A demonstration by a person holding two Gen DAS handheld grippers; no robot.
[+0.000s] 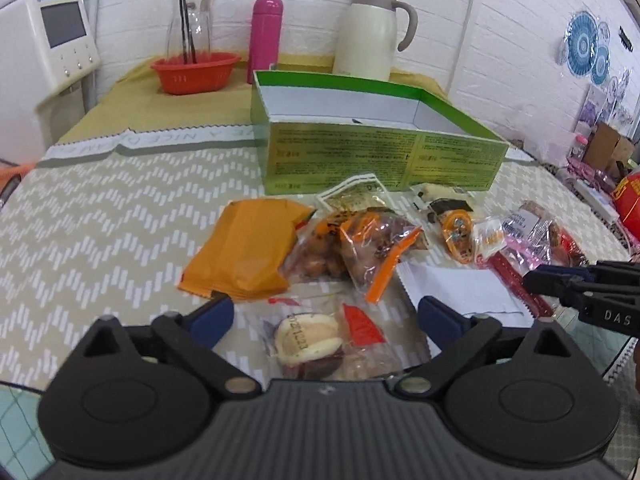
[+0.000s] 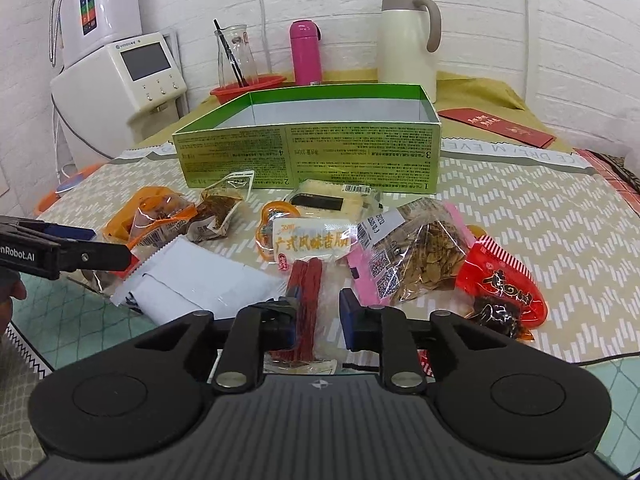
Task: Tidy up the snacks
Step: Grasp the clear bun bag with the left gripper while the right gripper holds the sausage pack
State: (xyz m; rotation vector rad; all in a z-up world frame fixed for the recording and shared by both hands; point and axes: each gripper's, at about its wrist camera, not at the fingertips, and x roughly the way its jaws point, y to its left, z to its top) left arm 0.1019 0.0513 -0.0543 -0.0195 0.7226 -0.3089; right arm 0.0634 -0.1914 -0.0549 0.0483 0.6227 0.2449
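An open green box (image 1: 376, 160) stands behind a heap of packaged snacks; it also shows in the right wrist view (image 2: 308, 156). My left gripper (image 1: 324, 316) is open, its jaws either side of a clear packet with a round pastry (image 1: 308, 340). An orange packet (image 1: 244, 248) lies just ahead on the left. My right gripper (image 2: 318, 316) is open with its jaws around a clear packet of red sausage sticks (image 2: 308, 300), not closed on it. A white packet (image 2: 192, 280), a seed packet (image 2: 420, 256) and a red packet (image 2: 500, 288) lie nearby.
At the back stand a red bowl (image 1: 196, 72) with a glass carafe, a pink bottle (image 1: 266, 32) and a cream thermos jug (image 1: 372, 32). A white appliance (image 1: 60, 36) sits at the left. A red envelope (image 2: 496, 126) lies on the right.
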